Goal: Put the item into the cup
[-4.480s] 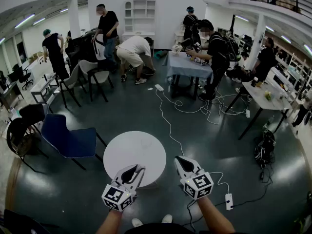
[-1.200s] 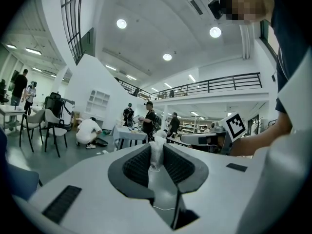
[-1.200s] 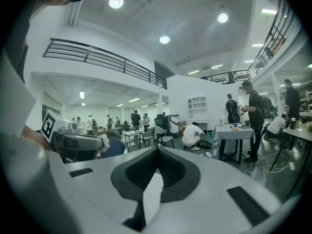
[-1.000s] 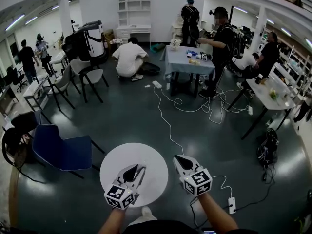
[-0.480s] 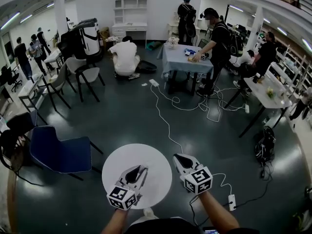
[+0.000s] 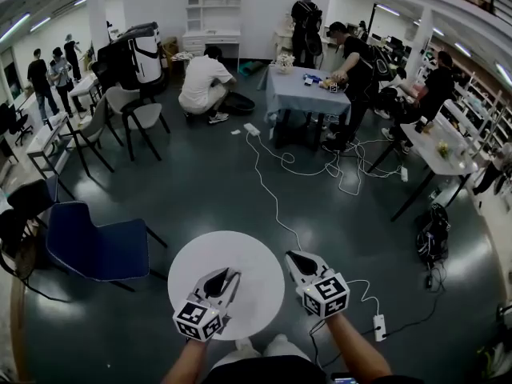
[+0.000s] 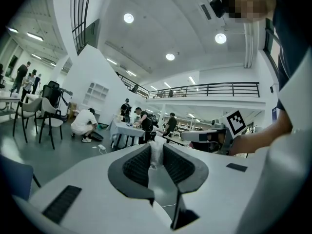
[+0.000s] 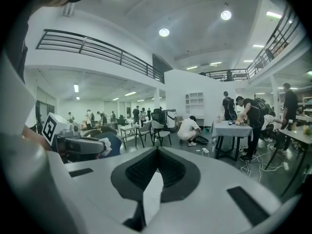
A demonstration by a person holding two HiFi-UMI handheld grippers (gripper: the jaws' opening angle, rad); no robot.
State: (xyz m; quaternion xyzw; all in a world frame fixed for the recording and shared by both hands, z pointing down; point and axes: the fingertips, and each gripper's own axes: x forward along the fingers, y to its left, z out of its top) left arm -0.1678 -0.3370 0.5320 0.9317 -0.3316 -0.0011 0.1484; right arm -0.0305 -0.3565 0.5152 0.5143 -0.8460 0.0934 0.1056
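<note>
My left gripper (image 7: 156, 149) is shut on a small crumpled white item (image 7: 157, 155), pinched upright between its black pads. In the head view the left gripper (image 6: 230, 274) hovers over the near part of a round white table (image 6: 240, 254). My right gripper (image 6: 293, 256) is beside the table's right edge, its jaws closed to a point and empty; its own view shows the right gripper (image 8: 157, 156) with pads meeting. The left gripper (image 8: 78, 147) appears there at the left, white item at its tip. No cup shows in any view.
A blue chair (image 6: 96, 250) stands left of the round table. A power strip (image 6: 376, 326) and cables lie on the dark floor at the right, with a black bag (image 6: 432, 242) beyond. A cloth-covered table (image 6: 308, 90), more chairs and several people fill the back.
The whole view has shifted slightly with the person's step, and the round table sits a bit further under the grippers. Both grippers keep the same pose; the left still holds the white item.
</note>
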